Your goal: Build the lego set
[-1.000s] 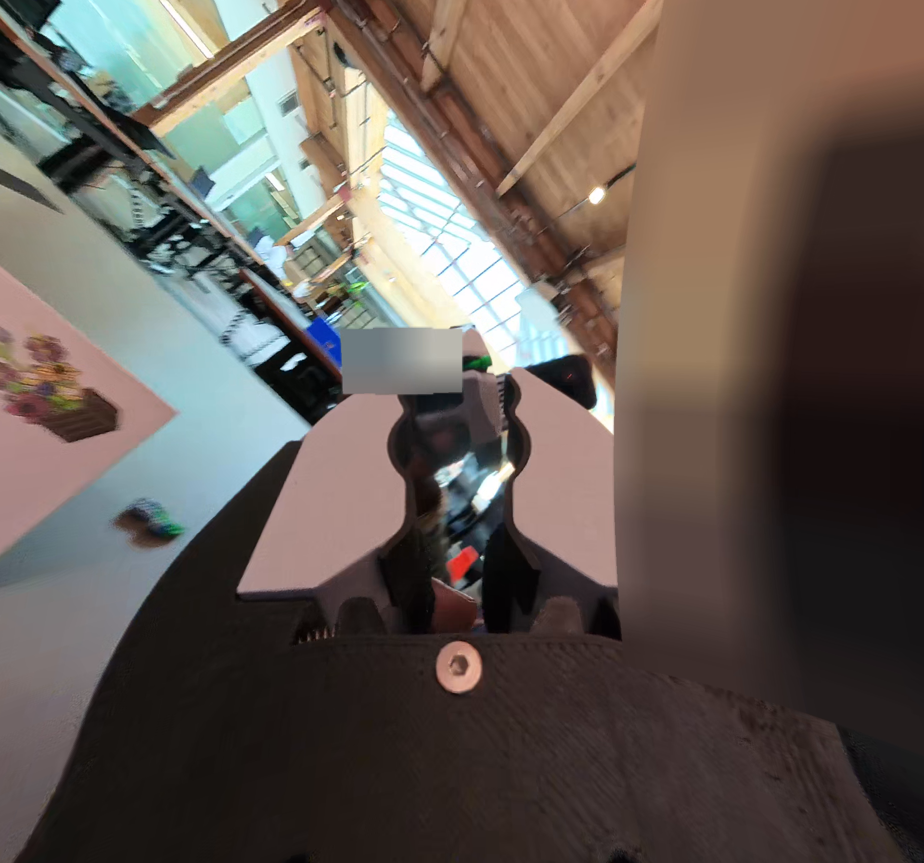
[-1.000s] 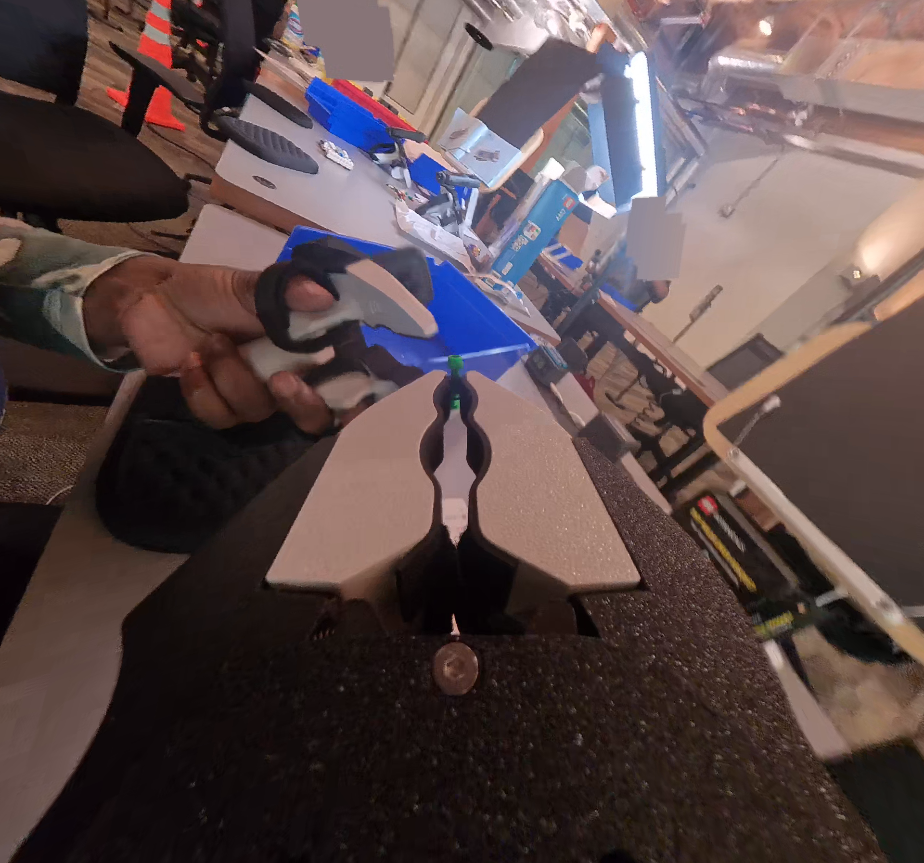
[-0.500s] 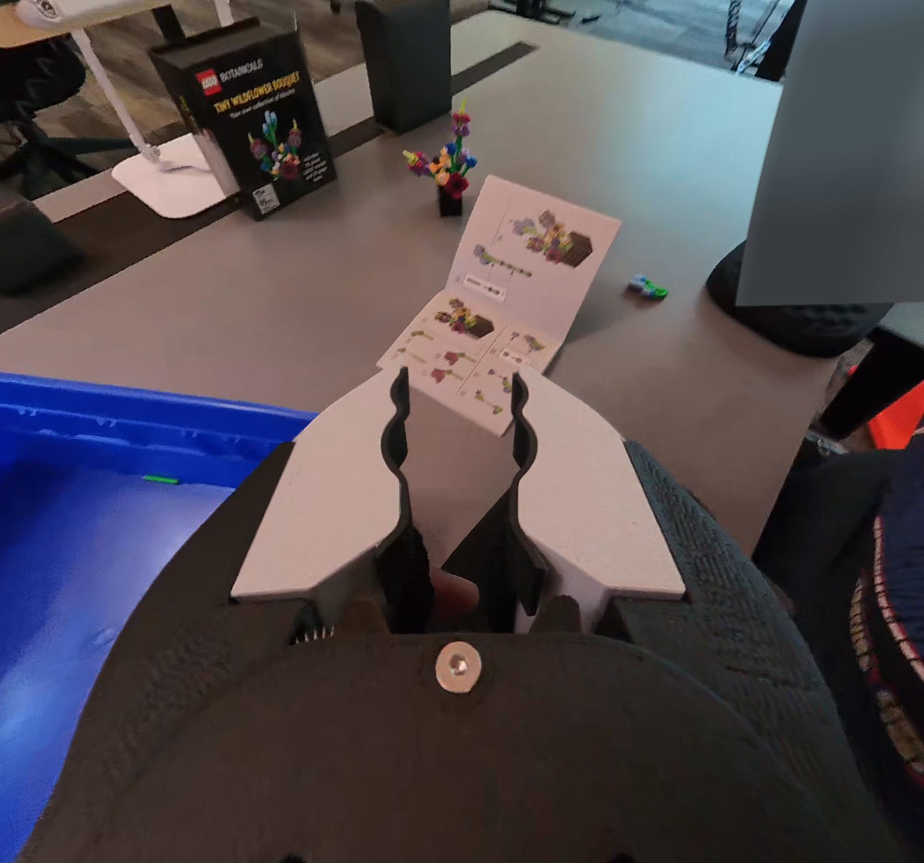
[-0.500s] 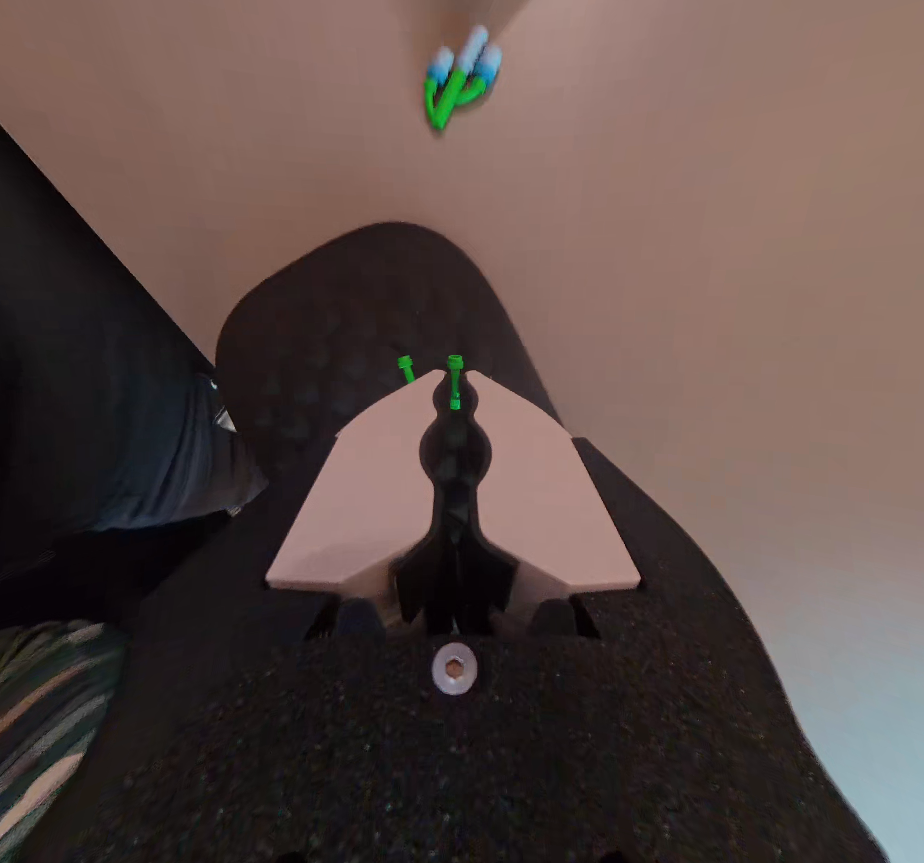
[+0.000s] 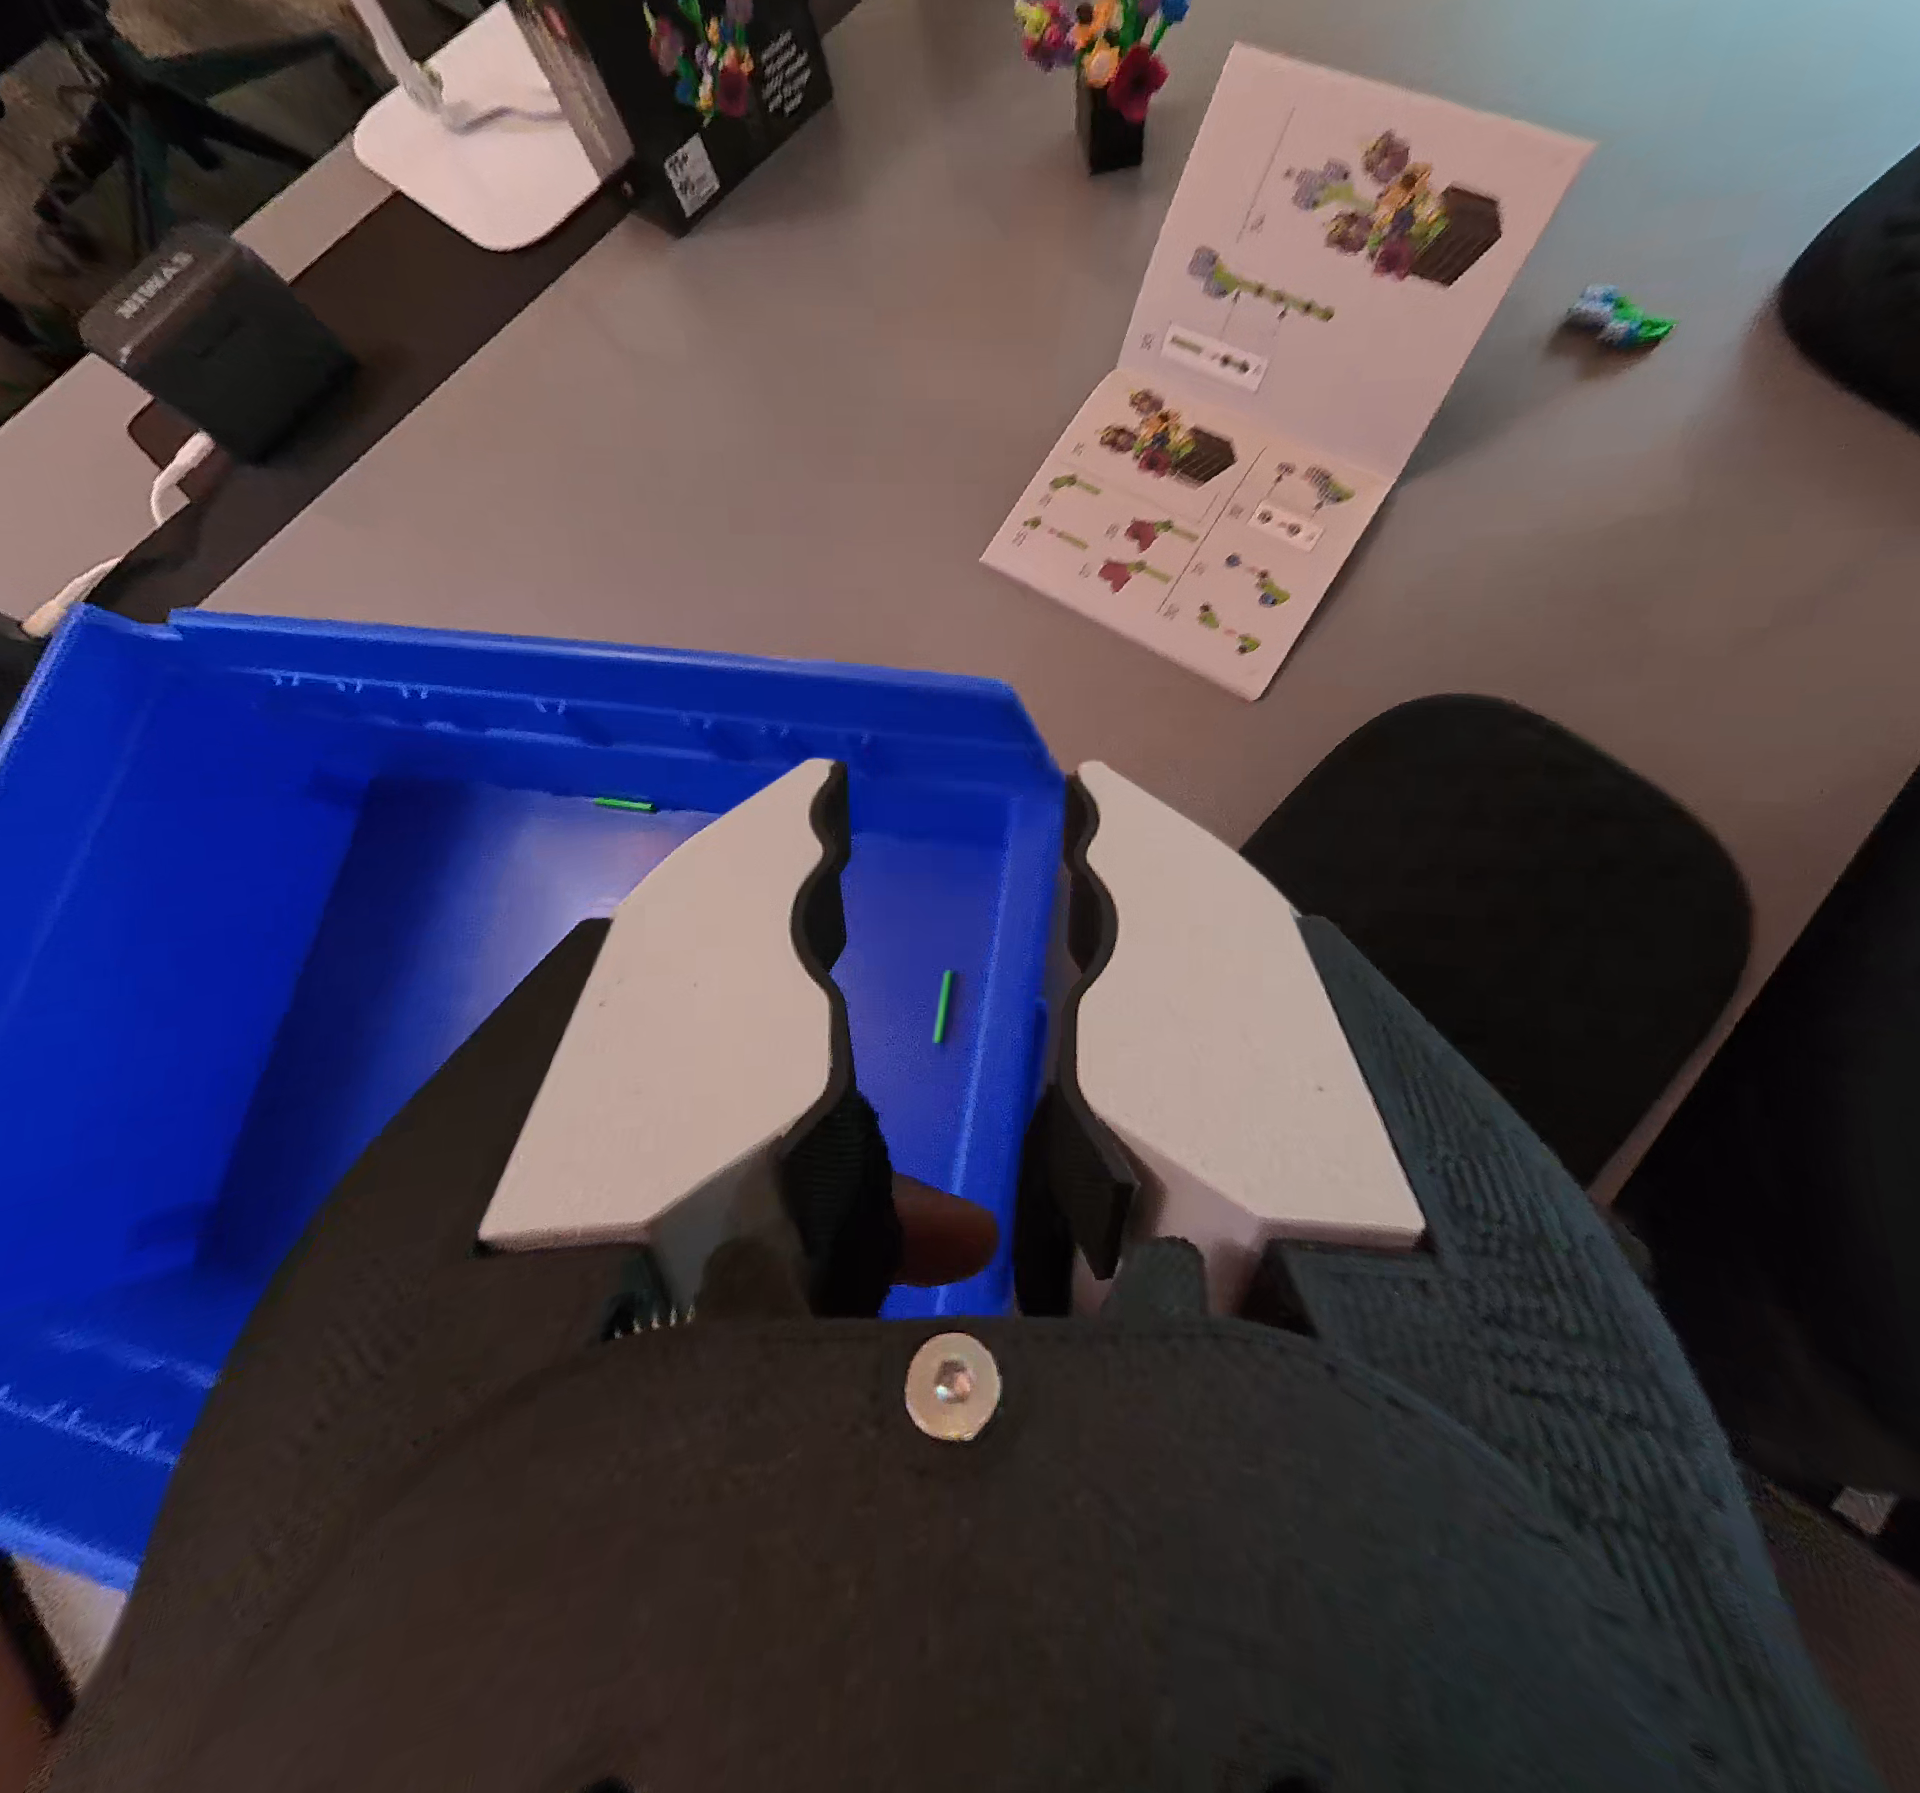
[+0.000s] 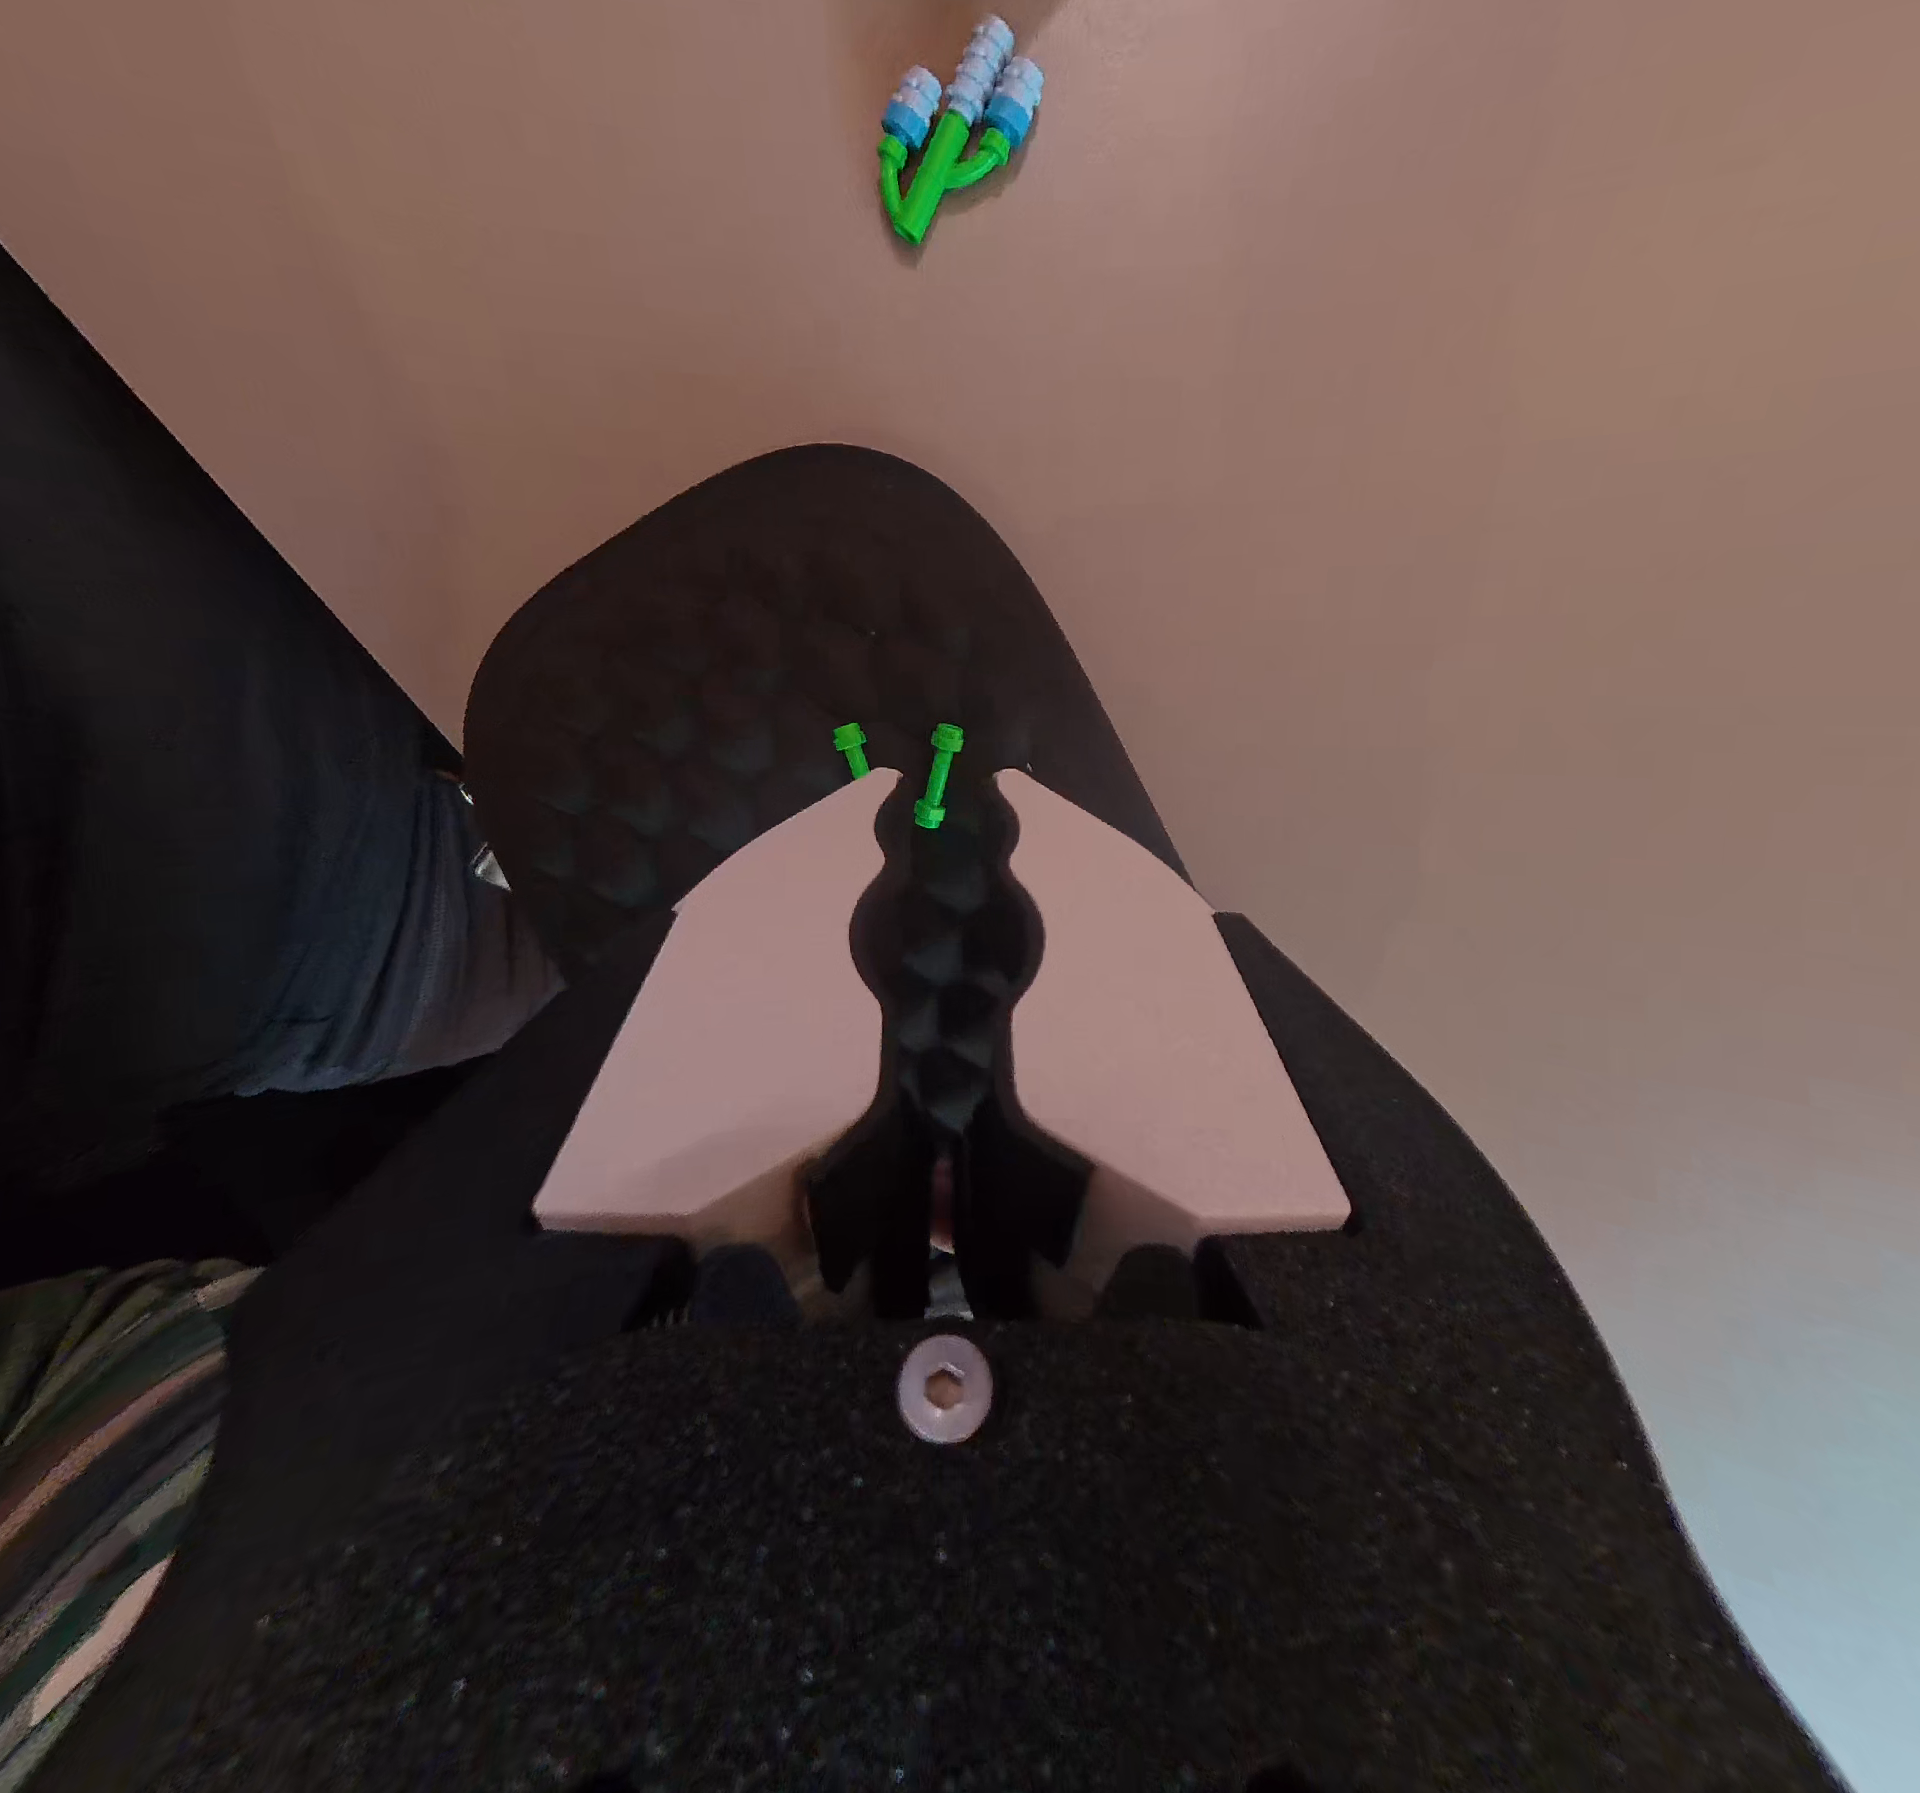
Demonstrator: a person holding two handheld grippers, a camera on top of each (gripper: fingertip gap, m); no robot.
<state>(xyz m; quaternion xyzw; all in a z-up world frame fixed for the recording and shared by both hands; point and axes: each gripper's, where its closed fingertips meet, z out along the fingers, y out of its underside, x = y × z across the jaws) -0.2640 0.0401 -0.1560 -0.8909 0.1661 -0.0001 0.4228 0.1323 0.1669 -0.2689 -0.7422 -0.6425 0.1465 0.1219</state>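
My left gripper (image 5: 956,787) is open and empty, over the right part of a blue bin (image 5: 208,912). Two thin green stem pieces (image 5: 942,1008) lie on the bin's floor. The built flower bouquet (image 5: 1112,50), the open instruction booklet (image 5: 1299,372) and a blue-flowered green sprig (image 5: 1621,320) are on the grey table. My right gripper (image 6: 945,777) is slightly open over a black textured pad (image 6: 727,652). A green stem (image 6: 938,775) sits tilted and loose between its tips. A second green stem (image 6: 852,751) lies just left of it. The sprig (image 6: 956,133) lies farther ahead.
The black set box (image 5: 675,29), a white lamp base (image 5: 468,143) and a small black box (image 5: 208,351) stand at the table's far left. A black chair arm pad (image 5: 1496,912) is right of the bin. A person's dark clothing (image 6: 208,808) fills the right wrist view's left side. The gap from one gripper's tips to the other's is roughly 45 centimetres. To the sprig (image 6: 956,133): right tips about 12 centimetres, left tips about 35 centimetres. The left camera catches it too, in the left wrist view (image 5: 1620,309). The built flower bouquet (image 5: 1112,50) lies around 30 centimetres away from my right fingertips.
My left gripper swung down from facing the ceiling to over the blue bin. My right gripper dropped to the black pad; its jaws parted a little and the stem between them tilted.
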